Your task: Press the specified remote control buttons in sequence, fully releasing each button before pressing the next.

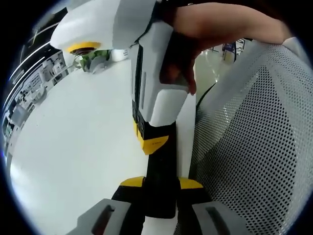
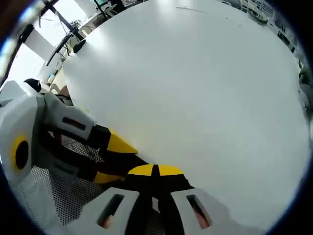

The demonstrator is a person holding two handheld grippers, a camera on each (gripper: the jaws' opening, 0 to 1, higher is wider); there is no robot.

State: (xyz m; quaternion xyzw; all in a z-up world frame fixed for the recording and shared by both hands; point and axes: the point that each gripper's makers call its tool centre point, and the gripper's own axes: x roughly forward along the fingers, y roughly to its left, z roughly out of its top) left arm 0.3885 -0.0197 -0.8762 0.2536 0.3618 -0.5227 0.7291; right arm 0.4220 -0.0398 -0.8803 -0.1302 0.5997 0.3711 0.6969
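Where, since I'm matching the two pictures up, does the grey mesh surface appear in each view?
Left gripper view: the mesh surface takes up the right side, next to the white table.
Right gripper view: the mesh is at the lower left, beneath the left gripper coming in from that side.
Shared landmark: the white table, in both views.

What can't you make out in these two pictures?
- Left gripper view: the black object clamped in the left gripper's jaws shows no buttons. The right gripper covers its far end.
- Right gripper view: whatever the right gripper's shut jaws touch is hidden beneath them.
- Left gripper view: the hand is cut off by the top edge.
- Left gripper view: the green plant is too small and half hidden.
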